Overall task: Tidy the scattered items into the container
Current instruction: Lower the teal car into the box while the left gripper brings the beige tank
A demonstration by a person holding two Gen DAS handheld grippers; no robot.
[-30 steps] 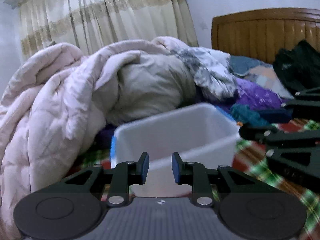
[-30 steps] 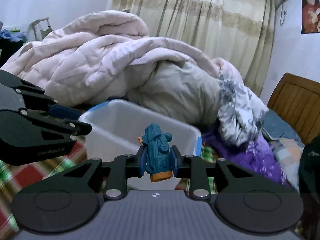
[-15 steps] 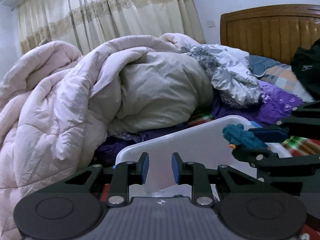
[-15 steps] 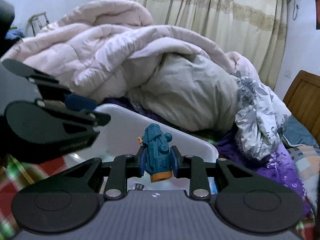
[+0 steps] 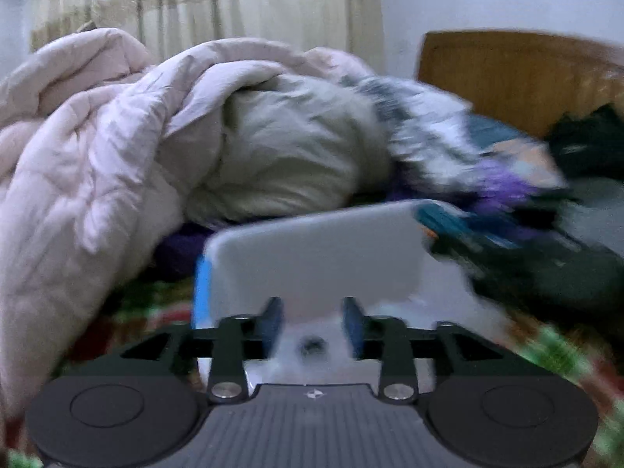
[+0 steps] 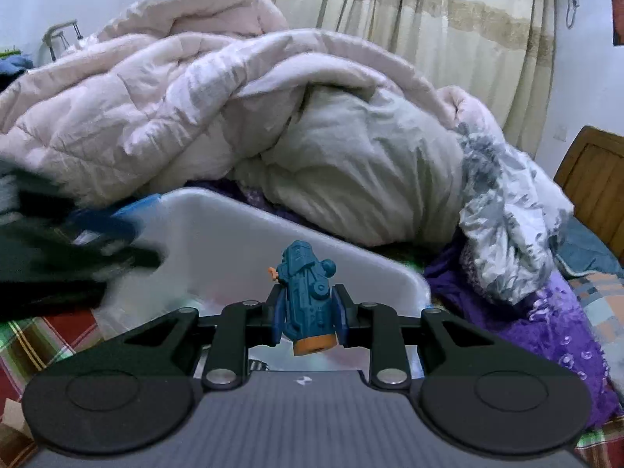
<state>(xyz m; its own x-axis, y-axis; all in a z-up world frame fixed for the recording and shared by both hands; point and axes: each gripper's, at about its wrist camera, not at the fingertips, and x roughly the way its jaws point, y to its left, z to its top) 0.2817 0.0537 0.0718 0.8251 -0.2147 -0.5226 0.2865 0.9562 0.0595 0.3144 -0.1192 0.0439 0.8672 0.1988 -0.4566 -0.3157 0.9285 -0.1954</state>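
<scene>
Gripping a teal toy figure (image 6: 307, 296) upright, my right gripper (image 6: 308, 318) keeps its jaws clenched on it above the white container (image 6: 218, 249). My left gripper (image 5: 312, 325), jaws opening with nothing between them, points into the same container (image 5: 312, 257), which sits on the plaid bed (image 6: 46, 335) beside a pink quilt (image 6: 163, 109).

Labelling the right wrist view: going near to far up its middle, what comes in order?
Right gripper shut on the teal toy with orange base → white plastic bin → pale pink and grey quilt → beige curtain.
</scene>
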